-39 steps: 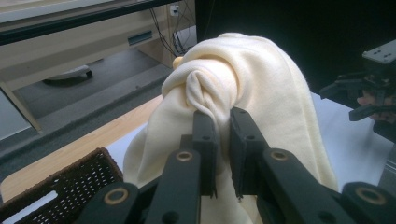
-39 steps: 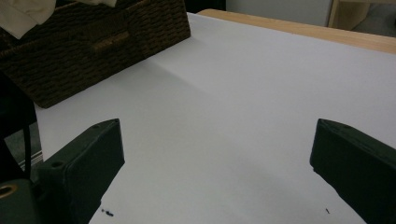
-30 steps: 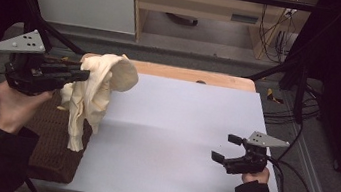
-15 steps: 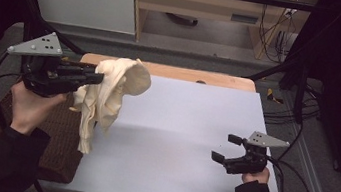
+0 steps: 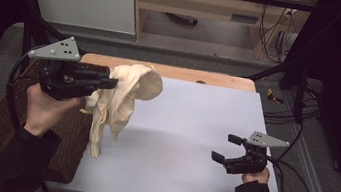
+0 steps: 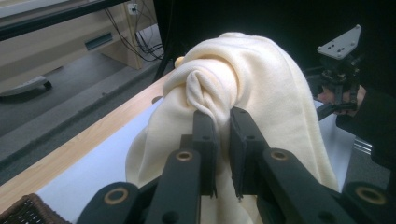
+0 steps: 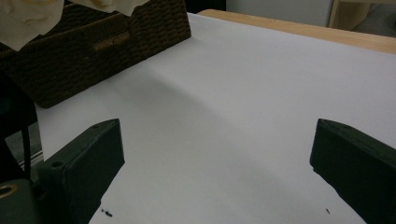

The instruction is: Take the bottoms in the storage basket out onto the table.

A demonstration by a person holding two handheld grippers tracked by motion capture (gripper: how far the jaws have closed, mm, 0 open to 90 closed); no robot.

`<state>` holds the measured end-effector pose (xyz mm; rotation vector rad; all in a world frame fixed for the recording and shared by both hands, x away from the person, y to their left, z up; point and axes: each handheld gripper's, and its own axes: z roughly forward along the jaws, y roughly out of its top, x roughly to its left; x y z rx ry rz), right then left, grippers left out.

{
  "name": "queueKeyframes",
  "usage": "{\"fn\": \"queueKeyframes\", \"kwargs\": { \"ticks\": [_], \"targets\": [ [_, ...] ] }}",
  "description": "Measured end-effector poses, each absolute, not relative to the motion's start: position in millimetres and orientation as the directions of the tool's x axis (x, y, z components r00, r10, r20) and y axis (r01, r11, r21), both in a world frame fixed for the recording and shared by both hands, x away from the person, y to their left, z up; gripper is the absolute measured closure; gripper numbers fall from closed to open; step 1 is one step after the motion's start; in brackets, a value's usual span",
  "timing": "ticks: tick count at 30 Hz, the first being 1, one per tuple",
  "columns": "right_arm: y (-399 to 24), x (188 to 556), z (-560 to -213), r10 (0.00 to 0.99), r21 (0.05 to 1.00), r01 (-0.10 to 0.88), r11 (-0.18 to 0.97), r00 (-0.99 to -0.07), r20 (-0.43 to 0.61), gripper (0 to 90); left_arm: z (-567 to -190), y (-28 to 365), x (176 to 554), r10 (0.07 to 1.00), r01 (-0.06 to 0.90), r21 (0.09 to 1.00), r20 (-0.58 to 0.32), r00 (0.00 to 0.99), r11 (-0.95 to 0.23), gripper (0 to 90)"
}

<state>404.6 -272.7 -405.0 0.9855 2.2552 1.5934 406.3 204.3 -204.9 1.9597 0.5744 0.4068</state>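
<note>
1. Pinching a gathered fold of the cream cloth (image 6: 243,79), the left tool (image 5: 104,82) has its jaws pressed together on the fabric; the pads squeeze a thick bunch, so they do not meet fully; the cloth is above the near-left part of the counter (image 5: 194,129), hanging in the air.

2. I judge that the grip is taken at a bunched part so that the rest can fall free; below the left tool the cloth hangs down in a long fold, and its lowest end reaches close to the white surface, whether touching it or not I cannot tell.

3. The right tool (image 5: 224,149) is well apart from the cloth, low over the counter on the other side; its jaws are spread wide with nothing between them; probably it waits to take a second corner or edge.

4. Just beside and below the left tool stands the wicker basket (image 7: 88,51), at the left edge of the counter; the hanging cloth is near its rim, so a swing back toward that side could catch on the weave.

5. Between the two tools the white surface is bare, and this gives good room to lay the cloth down and spread it; ahead of the tools the wooden far edge (image 5: 186,74) of the counter limits the space; the cloth should not be put past it.
</note>
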Motion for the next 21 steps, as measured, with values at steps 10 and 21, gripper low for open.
{"fn": "queueKeyframes", "kwargs": {
  "ticks": [10, 21],
  "targets": [
    [-273.5, 404.5, -404.5, 0.623, 0.899, 0.394, 0.191, -0.756, 0.199, 3.5, -215.3, 183.1, 411.6, 0.527, 0.226, 0.879, 0.034, 0.849, -0.420, 81.8],
    [-273.5, 404.4, -404.4, 0.623, 0.899, 0.393, 0.191, -0.757, 0.198, 3.5, -233.8, 167.1, 420.0, 0.509, 0.255, 0.846, 0.023, 0.860, -0.469, 81.7]
  ]
}}
